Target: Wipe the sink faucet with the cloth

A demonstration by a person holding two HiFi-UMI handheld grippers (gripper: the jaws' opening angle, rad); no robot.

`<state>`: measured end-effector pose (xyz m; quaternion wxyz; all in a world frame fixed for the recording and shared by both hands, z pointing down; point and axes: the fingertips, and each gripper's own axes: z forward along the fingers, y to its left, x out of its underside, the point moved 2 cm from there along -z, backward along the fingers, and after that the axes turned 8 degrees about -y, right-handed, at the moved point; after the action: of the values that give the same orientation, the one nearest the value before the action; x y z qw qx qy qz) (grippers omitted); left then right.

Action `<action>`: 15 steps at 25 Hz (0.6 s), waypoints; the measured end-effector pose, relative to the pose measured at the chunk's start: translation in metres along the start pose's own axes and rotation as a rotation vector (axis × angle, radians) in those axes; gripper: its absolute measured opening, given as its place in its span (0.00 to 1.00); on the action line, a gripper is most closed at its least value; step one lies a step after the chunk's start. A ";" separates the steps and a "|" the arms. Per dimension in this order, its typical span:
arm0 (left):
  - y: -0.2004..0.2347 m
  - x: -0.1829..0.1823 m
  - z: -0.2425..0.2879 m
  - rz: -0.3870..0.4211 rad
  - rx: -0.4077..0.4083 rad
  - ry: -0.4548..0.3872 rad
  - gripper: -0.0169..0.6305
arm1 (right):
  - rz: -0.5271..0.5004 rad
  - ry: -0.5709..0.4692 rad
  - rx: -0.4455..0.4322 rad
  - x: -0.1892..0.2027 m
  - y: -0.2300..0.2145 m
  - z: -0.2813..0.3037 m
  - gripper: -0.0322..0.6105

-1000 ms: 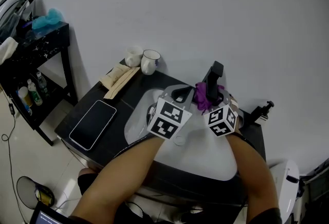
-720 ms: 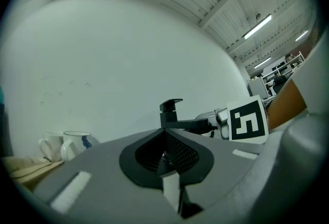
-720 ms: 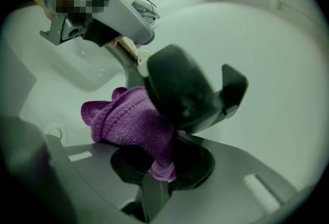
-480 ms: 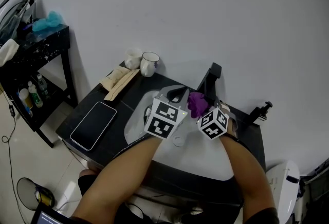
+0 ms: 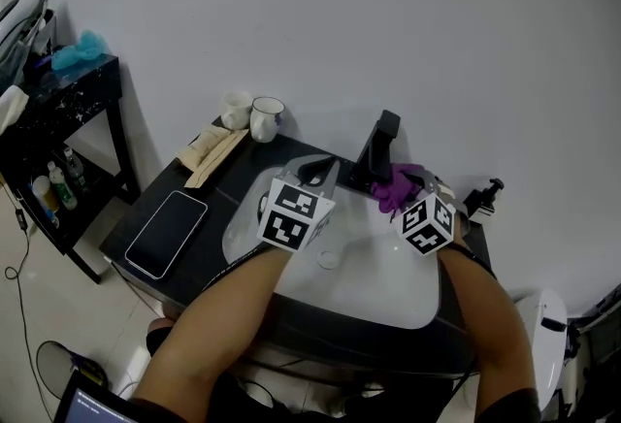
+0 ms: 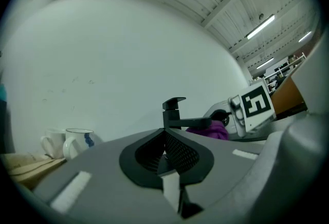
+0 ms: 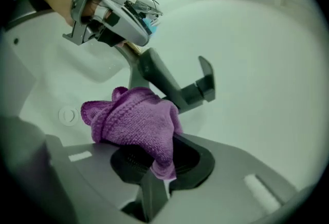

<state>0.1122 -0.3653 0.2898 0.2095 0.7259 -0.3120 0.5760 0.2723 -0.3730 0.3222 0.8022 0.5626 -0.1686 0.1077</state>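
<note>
A black faucet (image 5: pixel 378 149) stands at the back of the white sink (image 5: pixel 374 290). My right gripper (image 5: pixel 411 188) is shut on a bunched purple cloth (image 5: pixel 395 186), which sits just right of the faucet's base and spout. In the right gripper view the cloth (image 7: pixel 134 121) bulges from the jaws in front of the faucet (image 7: pixel 172 87). My left gripper (image 5: pixel 324 170) hovers over the basin left of the faucet, shut with nothing in it. The left gripper view shows the faucet (image 6: pixel 174 114) ahead with the cloth (image 6: pixel 208 130) under its spout.
Two mugs (image 5: pixel 252 116) stand at the counter's back left, beside a beige folded item (image 5: pixel 206 151). A dark tablet (image 5: pixel 167 234) lies on the left counter. A small black fitting (image 5: pixel 484 199) sits at the right. A black shelf (image 5: pixel 58 115) stands far left. The drain (image 7: pixel 67 114) is below.
The right gripper has carried the cloth from the faucet's front over to its right side. The left gripper has stayed over the basin left of the faucet.
</note>
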 end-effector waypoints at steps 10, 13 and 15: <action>0.011 0.003 -0.005 -0.014 -0.043 0.013 0.05 | 0.023 -0.005 0.239 -0.023 -0.144 -0.026 0.16; 0.011 0.003 -0.005 -0.015 -0.044 0.015 0.05 | 0.029 -0.022 0.242 -0.033 -0.150 -0.021 0.16; 0.011 0.003 -0.004 -0.012 -0.040 0.016 0.05 | 0.016 -0.016 0.223 -0.031 -0.141 -0.014 0.16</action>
<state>0.1023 -0.3712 0.2933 0.2299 0.7188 -0.3172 0.5743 0.2968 -0.4083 0.1834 0.7322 0.6479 -0.1664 0.1279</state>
